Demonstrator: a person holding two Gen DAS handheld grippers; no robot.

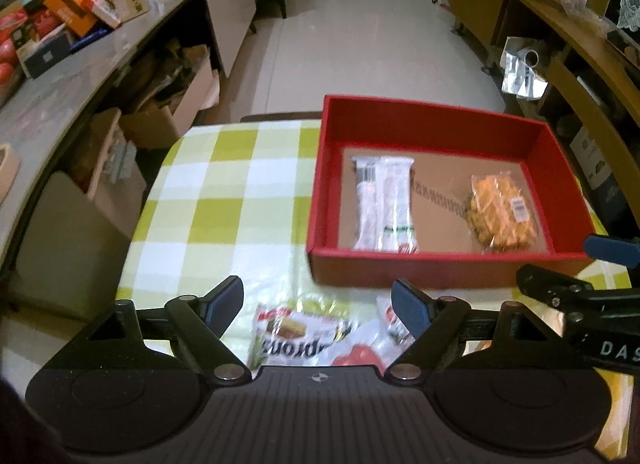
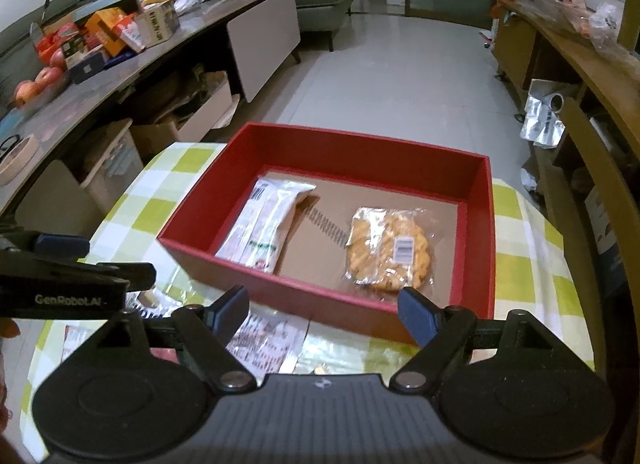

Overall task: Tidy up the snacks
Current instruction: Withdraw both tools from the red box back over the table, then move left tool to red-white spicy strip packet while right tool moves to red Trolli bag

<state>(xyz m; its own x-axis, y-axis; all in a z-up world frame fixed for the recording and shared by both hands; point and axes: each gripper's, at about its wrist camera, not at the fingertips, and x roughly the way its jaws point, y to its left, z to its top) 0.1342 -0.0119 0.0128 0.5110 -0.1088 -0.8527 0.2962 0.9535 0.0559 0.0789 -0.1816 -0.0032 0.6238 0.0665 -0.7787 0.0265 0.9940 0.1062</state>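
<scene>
Loose snack packets are lying closest to us, on the near edge of the table (image 1: 224, 183) with its green-and-white checked cloth. Under the left gripper (image 1: 318, 306) a chocolate wafer packet (image 1: 296, 334) is sitting printed side up, a clear red-marked wrapper (image 1: 360, 356) overlapping it on the right. That gripper's jaws are standing wide apart and gripping nothing, hovering above the packets without touching them.

Over on the other side, the right gripper (image 2: 322, 312) is hanging just in front of the red box (image 2: 280, 292), its jaws likewise spread and empty. Beneath it a flat packet with red print (image 2: 266, 340) is resting on the cloth, just beside the box's near wall.

Inside the box, two snacks are already lying on the brown cardboard floor: a long white packet (image 2: 266, 229) toward the left wall, and a clear bag of orange-brown cookies (image 2: 388, 250) toward the right, barcode sticker facing up. The two are sitting well apart, with a printed zigzag mark showing between them. The box itself is standing on the far right part of the table.
</scene>
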